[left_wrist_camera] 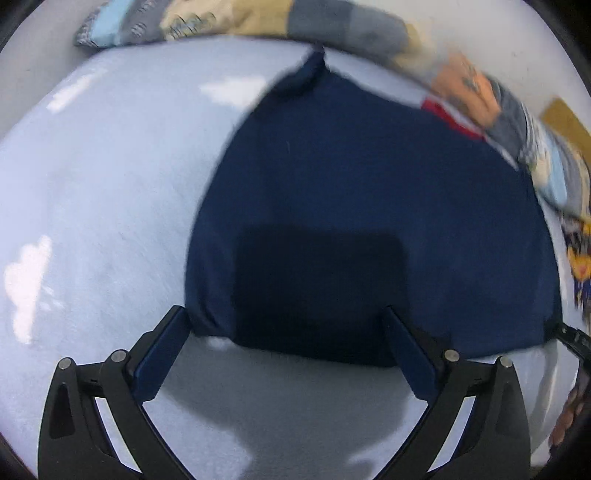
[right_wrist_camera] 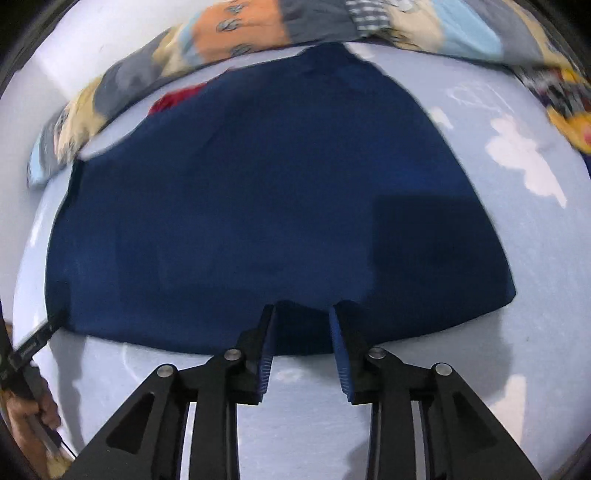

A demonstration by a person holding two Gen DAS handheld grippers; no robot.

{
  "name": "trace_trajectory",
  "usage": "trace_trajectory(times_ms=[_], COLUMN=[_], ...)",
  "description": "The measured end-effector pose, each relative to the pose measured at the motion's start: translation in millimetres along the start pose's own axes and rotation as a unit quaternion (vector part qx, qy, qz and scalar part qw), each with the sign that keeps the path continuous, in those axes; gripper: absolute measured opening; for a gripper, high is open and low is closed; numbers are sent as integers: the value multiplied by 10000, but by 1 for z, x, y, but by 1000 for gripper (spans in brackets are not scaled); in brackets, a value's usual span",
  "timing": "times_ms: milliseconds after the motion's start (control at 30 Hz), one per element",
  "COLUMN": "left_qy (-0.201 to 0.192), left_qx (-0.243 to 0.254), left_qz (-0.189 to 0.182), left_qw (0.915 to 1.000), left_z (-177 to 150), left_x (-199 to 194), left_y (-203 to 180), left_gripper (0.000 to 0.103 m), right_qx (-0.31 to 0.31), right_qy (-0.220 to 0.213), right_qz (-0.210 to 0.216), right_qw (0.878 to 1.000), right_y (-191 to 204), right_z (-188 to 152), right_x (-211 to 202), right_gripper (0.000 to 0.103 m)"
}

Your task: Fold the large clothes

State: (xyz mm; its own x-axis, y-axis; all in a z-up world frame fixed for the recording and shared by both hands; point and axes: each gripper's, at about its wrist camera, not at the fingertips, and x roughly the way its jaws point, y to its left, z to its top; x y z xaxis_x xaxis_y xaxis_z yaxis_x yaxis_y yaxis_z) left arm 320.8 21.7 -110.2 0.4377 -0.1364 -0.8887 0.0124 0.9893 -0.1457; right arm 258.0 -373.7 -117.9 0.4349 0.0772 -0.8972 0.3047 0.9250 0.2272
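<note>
under patchwork quilt (right_wrist_camera: 236, 40); navy garment's (right_wrist_camera: 258, 206) top hidden

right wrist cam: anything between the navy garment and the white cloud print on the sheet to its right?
Nothing. In the right wrist view, only bare light blue sheet separates the navy garment from the cloud print. No claw or other cloth sits in that stretch.

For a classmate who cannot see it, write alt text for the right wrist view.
A dark blue garment lies spread flat on a pale blue sheet with white clouds. The right gripper hangs at its near hem, jaws slightly apart, gripping nothing. A patchwork quilt lies bunched along the far edge.
</note>
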Motion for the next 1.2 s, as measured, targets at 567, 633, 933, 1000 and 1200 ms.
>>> trace_trajectory(times_ms=[567,633,933,1000,1200], left_qy=[-499,-559,-21,52,226], left_qx=[753,979,1523,1325,448], left_qz=[-111,-257,84,-98,-573], left_qw=[9959,9933,9883,9911,9971], left_z=[5,-2,-18,-12,3], left_x=[-13,-11,28,22,16], left_y=[-78,-100,-129,-124,-73], left_gripper=[103,103,103,103,103], right_qx=[-577,-874,-757,-490,506], right_qy=[-600,-697,113,91,-253], right_qz=[-10,34,-94,178,548], right_qw=[9965,9937,9970,9986,9969], right_y=[36,52,49,39,-11], right_z=[24,19,14,17,24], right_x=[3,-3,34,28,-9], right_gripper=[48,47,47,47,48])
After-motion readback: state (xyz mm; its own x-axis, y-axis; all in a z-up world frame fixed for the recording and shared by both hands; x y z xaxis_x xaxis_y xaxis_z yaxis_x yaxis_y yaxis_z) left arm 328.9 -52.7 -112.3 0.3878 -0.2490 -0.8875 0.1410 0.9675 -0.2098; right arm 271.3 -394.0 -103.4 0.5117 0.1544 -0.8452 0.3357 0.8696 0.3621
